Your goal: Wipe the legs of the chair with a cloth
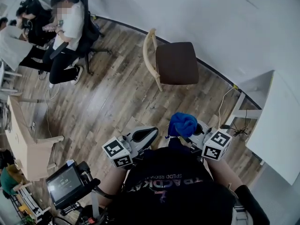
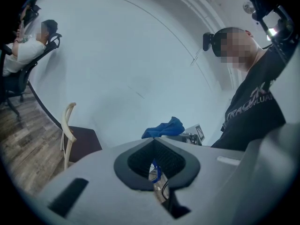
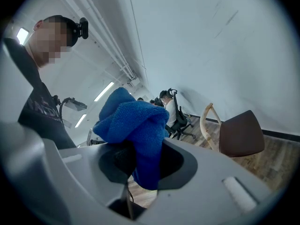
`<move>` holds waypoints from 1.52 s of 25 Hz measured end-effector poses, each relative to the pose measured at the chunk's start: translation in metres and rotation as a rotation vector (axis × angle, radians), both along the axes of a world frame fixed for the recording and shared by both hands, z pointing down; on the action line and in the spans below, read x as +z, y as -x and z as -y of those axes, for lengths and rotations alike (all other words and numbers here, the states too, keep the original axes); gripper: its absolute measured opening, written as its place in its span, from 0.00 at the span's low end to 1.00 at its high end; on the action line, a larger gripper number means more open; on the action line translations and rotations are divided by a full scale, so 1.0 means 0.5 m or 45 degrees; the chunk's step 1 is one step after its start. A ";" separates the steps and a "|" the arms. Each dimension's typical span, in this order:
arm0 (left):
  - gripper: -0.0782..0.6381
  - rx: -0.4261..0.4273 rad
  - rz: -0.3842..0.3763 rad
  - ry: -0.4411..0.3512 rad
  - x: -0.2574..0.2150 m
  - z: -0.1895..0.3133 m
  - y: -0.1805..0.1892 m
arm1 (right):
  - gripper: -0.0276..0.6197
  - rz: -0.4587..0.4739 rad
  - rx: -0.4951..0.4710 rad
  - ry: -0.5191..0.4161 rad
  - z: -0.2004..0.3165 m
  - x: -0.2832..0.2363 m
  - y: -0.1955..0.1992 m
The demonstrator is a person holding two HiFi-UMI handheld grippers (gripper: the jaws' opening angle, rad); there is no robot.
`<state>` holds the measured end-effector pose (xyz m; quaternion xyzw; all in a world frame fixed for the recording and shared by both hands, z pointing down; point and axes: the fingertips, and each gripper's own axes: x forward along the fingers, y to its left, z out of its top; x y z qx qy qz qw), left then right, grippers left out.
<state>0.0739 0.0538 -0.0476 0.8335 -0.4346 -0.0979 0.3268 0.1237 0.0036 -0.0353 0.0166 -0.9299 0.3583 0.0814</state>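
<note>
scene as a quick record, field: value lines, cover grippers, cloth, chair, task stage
left gripper: jaws together, nothing between them
right gripper: shut on the cloth
cloth: blue, bunched, sticking up above the jaws
chair: wooden frame, dark seat, upright on the wood floor beside the wall, ahead of both grippers
chair legs: mostly hidden under the seat in the head view
cloth to chair: apart, no contact
task stage: wiping not yet begun
bystander: seated in an office chair, far left

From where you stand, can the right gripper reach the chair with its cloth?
Probably not yet: the right gripper, shut on the cloth, is well short of the chair, with only floor between.
</note>
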 end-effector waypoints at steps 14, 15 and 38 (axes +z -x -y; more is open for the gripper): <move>0.11 0.291 0.021 -0.022 0.017 -0.207 0.052 | 0.20 -0.043 0.214 -0.039 -0.239 0.000 0.058; 0.11 0.296 0.016 -0.023 0.015 -0.233 0.061 | 0.20 -0.045 0.225 -0.038 -0.264 -0.004 0.065; 0.11 0.332 -0.036 -0.083 0.022 -0.538 0.054 | 0.20 -0.072 0.321 -0.119 -0.599 -0.008 0.010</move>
